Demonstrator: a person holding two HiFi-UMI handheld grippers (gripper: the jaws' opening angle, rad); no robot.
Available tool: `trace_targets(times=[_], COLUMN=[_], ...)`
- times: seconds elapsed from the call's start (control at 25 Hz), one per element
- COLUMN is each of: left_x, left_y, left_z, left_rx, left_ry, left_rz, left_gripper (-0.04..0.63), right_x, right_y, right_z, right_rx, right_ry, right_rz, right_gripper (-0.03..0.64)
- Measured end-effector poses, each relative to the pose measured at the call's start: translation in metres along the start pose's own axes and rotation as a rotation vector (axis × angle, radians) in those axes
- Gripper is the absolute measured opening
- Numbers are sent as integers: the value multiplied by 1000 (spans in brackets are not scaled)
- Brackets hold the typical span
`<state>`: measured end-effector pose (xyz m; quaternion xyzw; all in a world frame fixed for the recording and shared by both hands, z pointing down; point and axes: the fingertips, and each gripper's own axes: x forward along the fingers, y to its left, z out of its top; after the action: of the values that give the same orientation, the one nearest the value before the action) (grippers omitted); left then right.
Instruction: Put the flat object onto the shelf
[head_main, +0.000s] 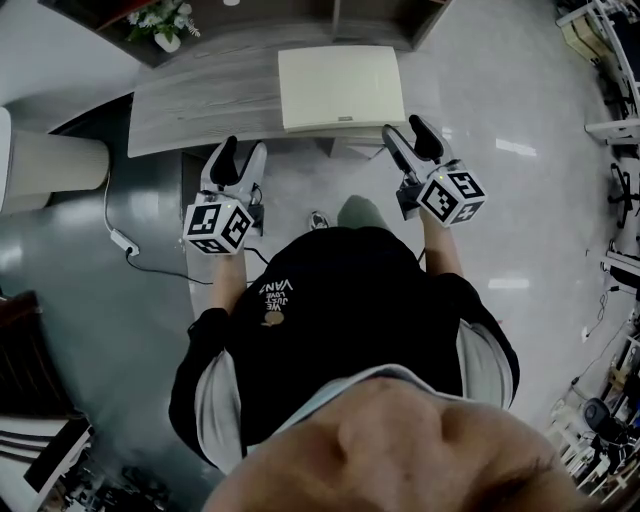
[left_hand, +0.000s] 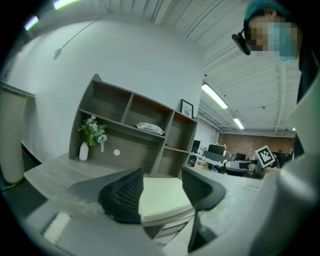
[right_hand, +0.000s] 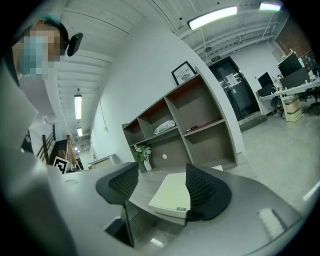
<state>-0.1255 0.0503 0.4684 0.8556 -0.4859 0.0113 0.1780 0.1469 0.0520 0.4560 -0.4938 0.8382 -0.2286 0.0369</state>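
Note:
A flat cream-coloured object (head_main: 340, 87) lies on the grey wooden desk (head_main: 200, 105), close to its front edge. My left gripper (head_main: 240, 155) hangs in front of that edge, left of the object, jaws open and nothing between them. My right gripper (head_main: 410, 135) stands open by the object's near right corner, not touching it. Past the jaws of the left gripper (left_hand: 162, 192) lies the flat object (left_hand: 165, 205). It appears again as the flat object (right_hand: 172, 197) beyond the right gripper (right_hand: 161, 187). The open shelf unit (left_hand: 135, 125) stands at the back of the desk.
A white vase of flowers (head_main: 165, 25) stands on the desk at the back left. A white packet (left_hand: 150, 128) lies in an upper shelf compartment. A cable with an adapter (head_main: 122, 240) runs across the floor on the left, near a cream cylinder (head_main: 50, 170).

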Motion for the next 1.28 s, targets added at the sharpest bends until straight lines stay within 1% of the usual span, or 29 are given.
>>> trace_targets(times=[0.2,0.4,0.48,0.68,0.8,0.92,1.0,1.28], left_x=[19,43,54,87,109,129,139,163], left_y=[5,14,19,32,36,39,42,58], left_z=[-17,-27,-32,-46,-52,-54,-57,-71], left_rx=[-58,-111,-121,-117,-125,-152,-172,-200], left_ry=[59,100,127,189,213,225,230,257], left_rz=[-18,-4,4,28,40,50,63,140], left_gripper=[251,279,295,302,302,303,304,318], right_x=[14,36,44,64,75,83,88,106], right_y=[-18,-48,-61,-92,-112,-129,-141,-175], right_z=[-5,-11,-13,-21,-23,-24,-25,-29], right_rx=[40,64,79,101,113,121,126,139], right_ry=[24,77,98,150,175,202,214,278], right_rz=[-19,-41,-48,-59,-63,-65,-67,-41], right_gripper=[308,330,336,341,341,341,342,350])
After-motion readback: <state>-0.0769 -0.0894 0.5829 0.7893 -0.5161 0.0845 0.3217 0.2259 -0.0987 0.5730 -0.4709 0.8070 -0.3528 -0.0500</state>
